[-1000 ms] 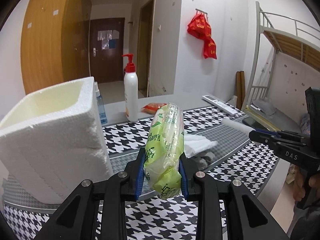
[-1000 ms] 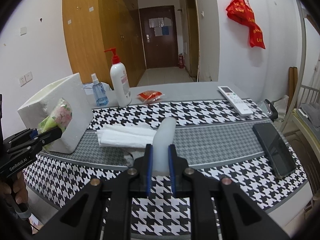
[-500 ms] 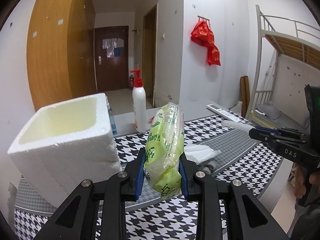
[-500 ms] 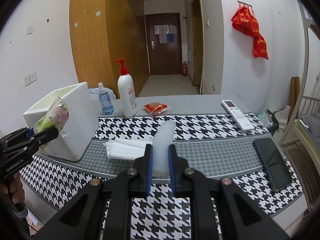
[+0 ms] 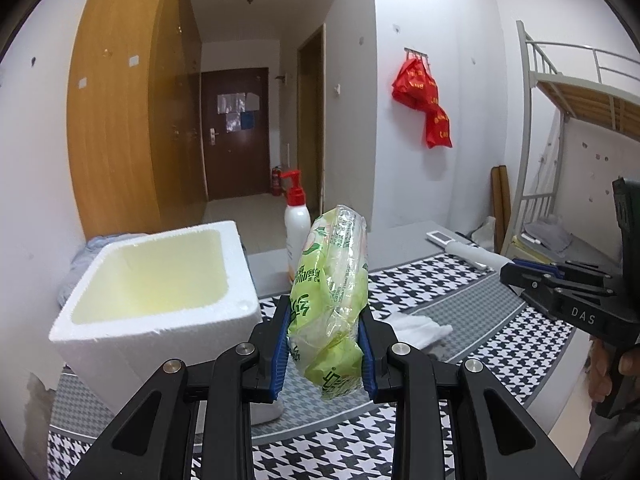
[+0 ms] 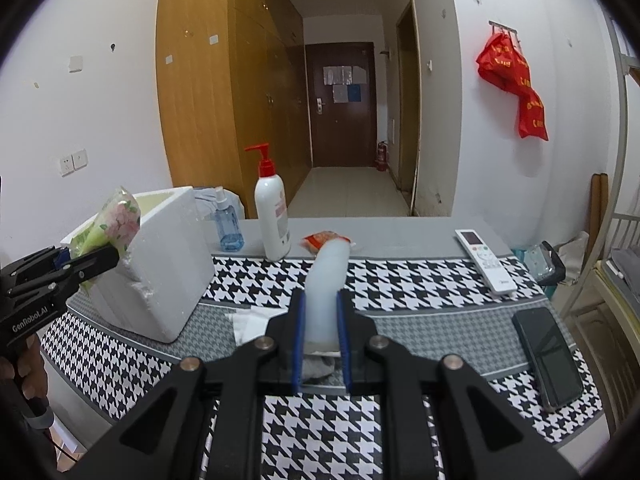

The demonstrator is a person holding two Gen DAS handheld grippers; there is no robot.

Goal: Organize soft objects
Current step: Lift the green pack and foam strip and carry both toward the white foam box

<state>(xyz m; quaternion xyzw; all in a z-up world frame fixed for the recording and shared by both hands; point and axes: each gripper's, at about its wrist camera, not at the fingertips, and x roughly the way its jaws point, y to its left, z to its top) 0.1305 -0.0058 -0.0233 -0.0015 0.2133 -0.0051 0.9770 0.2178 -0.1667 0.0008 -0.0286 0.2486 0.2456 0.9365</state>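
My left gripper (image 5: 323, 346) is shut on a green plastic tissue pack (image 5: 330, 300) and holds it above the table, just right of the open white foam box (image 5: 156, 280). The pack also shows in the right wrist view (image 6: 114, 222) beside the box (image 6: 160, 264). My right gripper (image 6: 321, 338) is shut on a white foam roll (image 6: 326, 288) and holds it above the middle of the table; the roll shows in the left wrist view (image 5: 474, 254). White tissues (image 5: 416, 326) and a grey cloth (image 6: 318, 366) lie on the table below.
On the houndstooth tablecloth (image 6: 400, 280) stand a pump bottle (image 6: 272, 220) and a blue spray bottle (image 6: 228, 226). A red snack packet (image 6: 324, 238), a remote (image 6: 486, 260) and a phone (image 6: 546, 356) lie there. A bunk bed (image 5: 576, 128) is at right.
Both grippers have risen with their loads. The left one now looks down into the foam box's opening, with the green pack nearer its rim.
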